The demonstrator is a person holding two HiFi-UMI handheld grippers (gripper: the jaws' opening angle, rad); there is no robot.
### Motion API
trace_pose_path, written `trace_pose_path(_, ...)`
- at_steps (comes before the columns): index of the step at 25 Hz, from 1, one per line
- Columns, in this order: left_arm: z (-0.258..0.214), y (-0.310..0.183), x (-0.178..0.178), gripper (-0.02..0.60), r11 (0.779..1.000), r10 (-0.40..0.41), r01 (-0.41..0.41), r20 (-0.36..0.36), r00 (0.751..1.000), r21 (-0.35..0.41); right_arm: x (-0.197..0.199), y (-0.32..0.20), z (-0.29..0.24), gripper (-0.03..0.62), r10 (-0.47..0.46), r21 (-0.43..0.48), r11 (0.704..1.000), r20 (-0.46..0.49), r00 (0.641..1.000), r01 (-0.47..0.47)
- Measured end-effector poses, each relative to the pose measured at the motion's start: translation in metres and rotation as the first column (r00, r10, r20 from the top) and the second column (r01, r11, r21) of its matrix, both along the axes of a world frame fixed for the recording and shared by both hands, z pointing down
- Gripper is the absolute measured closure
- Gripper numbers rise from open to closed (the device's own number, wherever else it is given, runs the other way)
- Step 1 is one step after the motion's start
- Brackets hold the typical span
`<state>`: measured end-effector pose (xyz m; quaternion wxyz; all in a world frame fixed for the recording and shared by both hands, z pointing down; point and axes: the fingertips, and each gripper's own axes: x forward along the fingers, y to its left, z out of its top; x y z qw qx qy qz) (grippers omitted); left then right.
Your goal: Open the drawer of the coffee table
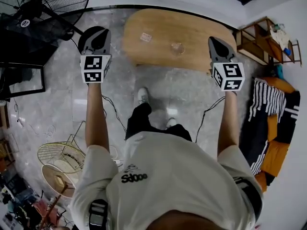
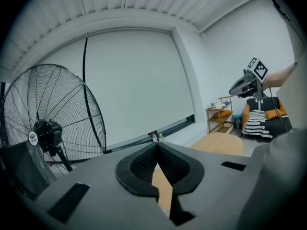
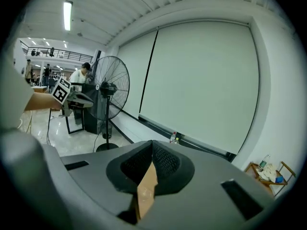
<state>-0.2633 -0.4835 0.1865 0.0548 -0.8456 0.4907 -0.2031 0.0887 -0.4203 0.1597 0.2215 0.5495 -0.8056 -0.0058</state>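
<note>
- The coffee table (image 1: 163, 32) sits straight ahead of you on the grey floor. It has an oval wooden top with a little clear glass thing (image 1: 177, 48) and a small square card (image 1: 146, 37) on it. From the head view you only get the top, so I can't make out the drawer at all.
- Your left gripper (image 1: 94, 40) is held out in front of you off the table's left end. Its jaws are pressed together with nothing between them.
- Your right gripper (image 1: 218, 47) is up by the table's right end. It's the same deal there, with the jaws together and empty, and neither gripper is touching the table.
- Through both gripper views you just see a sliver of that wood top past the closed tips.
- A big black floor fan (image 1: 53, 4) stands off to your left, and a wooden shelf (image 1: 259, 40) is at far right.
- An orange sofa with a striped throw (image 1: 273, 99) sits below the shelf, and a wire basket (image 1: 62, 155) is by your left side.
</note>
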Motion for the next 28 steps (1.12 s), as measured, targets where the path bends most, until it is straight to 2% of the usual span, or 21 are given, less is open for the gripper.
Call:
trace_pose_path(8,0.102,0.024,0.016,0.563,0.999,0.042,-0.040,0.065,0.997,-0.033,0.003,0.022,0.108,0.589,-0.037,-0.050,0.998,0.015,0.999,0.037)
trace_pose_path(15,0.190,0.031,0.025,0.563,1.000,0.013,-0.013,0.015,1.000,-0.026,0.035,0.025,0.198,0.588,0.013,-0.034,0.999,0.044,0.999,-0.011)
trace_pose_path(21,0.293,0.037,0.035,0.563,1.000,0.008,-0.008,0.007,1.000,-0.012,0.054,0.032,0.297,0.589,0.013,0.008,1.000,0.020,1.000,-0.013)
trace_pose_path(28,0.428,0.041,0.038,0.563,0.999,0.014,-0.015,-0.018,1.000,-0.039,0.076,0.039,0.419,0.589,0.028,0.015,0.999,0.017,0.999,-0.028)
